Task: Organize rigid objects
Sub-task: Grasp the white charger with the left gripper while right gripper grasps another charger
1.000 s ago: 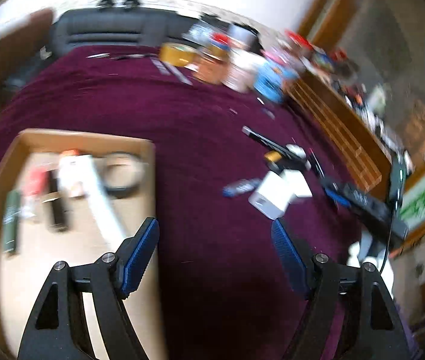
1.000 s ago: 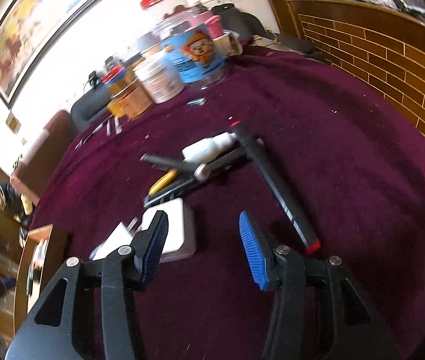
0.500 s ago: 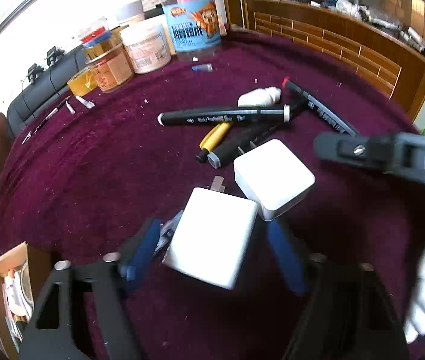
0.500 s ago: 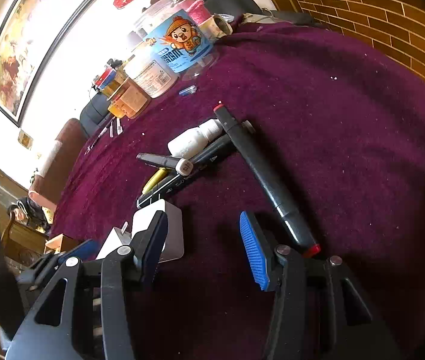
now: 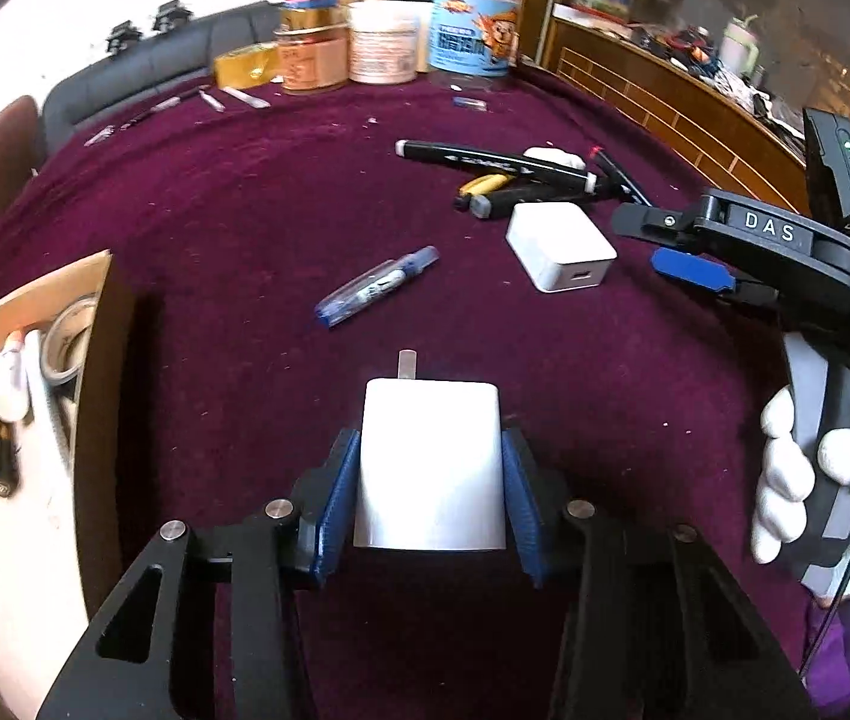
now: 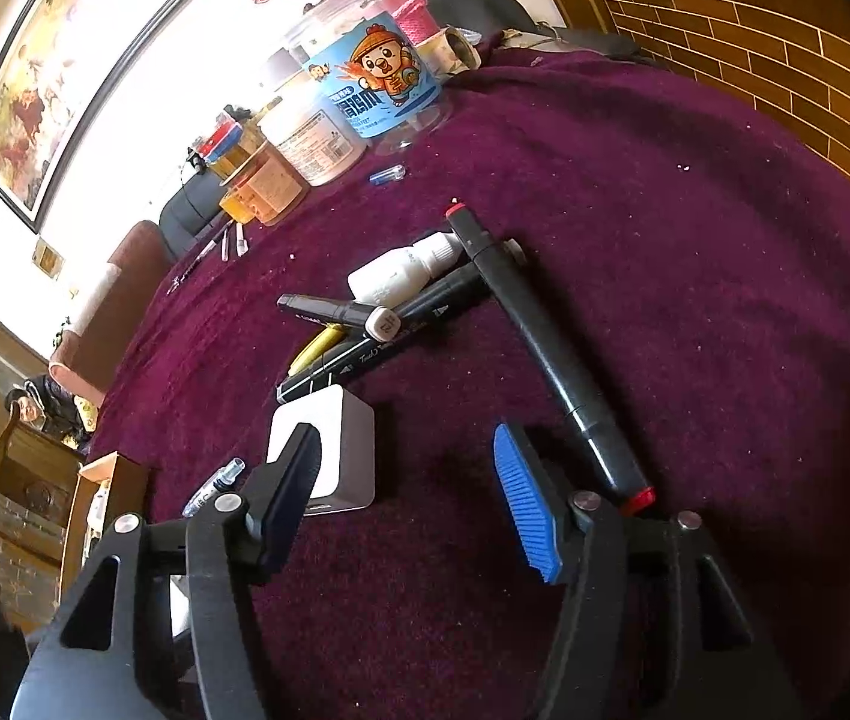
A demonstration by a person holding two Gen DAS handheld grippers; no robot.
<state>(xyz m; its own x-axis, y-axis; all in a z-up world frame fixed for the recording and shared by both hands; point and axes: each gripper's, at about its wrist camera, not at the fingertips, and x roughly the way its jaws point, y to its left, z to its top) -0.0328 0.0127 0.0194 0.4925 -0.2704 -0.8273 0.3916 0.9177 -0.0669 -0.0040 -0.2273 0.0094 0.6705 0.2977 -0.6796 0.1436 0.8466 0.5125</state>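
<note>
My left gripper (image 5: 430, 483) is shut on a white plug charger (image 5: 431, 456), prong pointing away, held above the purple cloth. A second white charger (image 5: 560, 245) lies ahead to the right; it also shows in the right wrist view (image 6: 329, 441). A blue pen (image 5: 377, 285) lies between. A heap of black markers (image 6: 401, 324), a yellow pen and a small white bottle (image 6: 401, 270) sits further back. My right gripper (image 6: 410, 498) is open and empty, beside the second charger, with a long black marker (image 6: 545, 348) to its right.
A cardboard box (image 5: 95, 300) holding tape and small items stands at the left. Jars and tins (image 5: 383, 42) line the table's far edge. A wooden cabinet (image 5: 665, 102) runs along the right. A dark sofa (image 5: 143, 60) sits behind.
My left gripper swung from the box to the chargers, closed on the nearer white charger and lifted it back. My right gripper stayed open by the markers.
</note>
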